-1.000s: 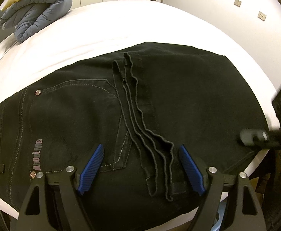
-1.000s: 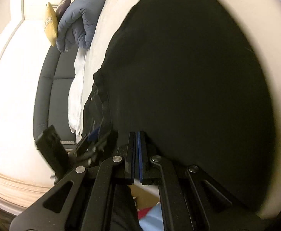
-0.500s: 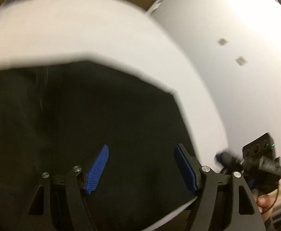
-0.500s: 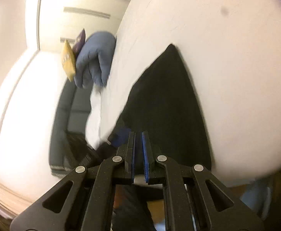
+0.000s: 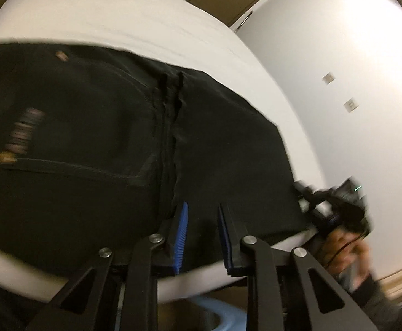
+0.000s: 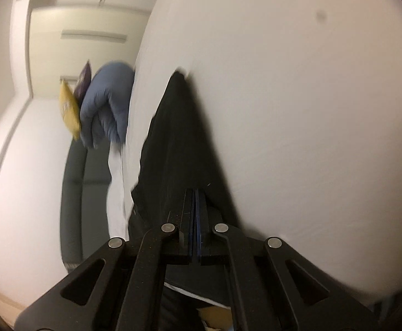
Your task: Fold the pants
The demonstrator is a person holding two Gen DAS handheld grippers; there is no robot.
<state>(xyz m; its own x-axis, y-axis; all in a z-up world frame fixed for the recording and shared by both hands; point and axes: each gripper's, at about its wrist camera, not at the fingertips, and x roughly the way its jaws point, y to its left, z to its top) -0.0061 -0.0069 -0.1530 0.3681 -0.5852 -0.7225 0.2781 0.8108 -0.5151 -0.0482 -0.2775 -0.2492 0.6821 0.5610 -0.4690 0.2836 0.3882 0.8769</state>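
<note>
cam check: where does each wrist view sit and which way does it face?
Left wrist: rides the left tongs, open, facing across the black pants on the white bed; the right hand shows at the right edge.
Right wrist: rides the right tongs, pads together at the pants' edge, facing along the bed toward the blue bedding.
Shared: pants, bed.

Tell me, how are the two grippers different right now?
The left gripper has its blue pads apart, with a gap between them, while the right gripper has its pads pressed together. The left gripper hovers over the middle of the near edge of the black pants; the right gripper is at the pants' corner and seems to pinch the cloth. Both are black with blue pads, and both sit at the pants on the white bed.
</note>
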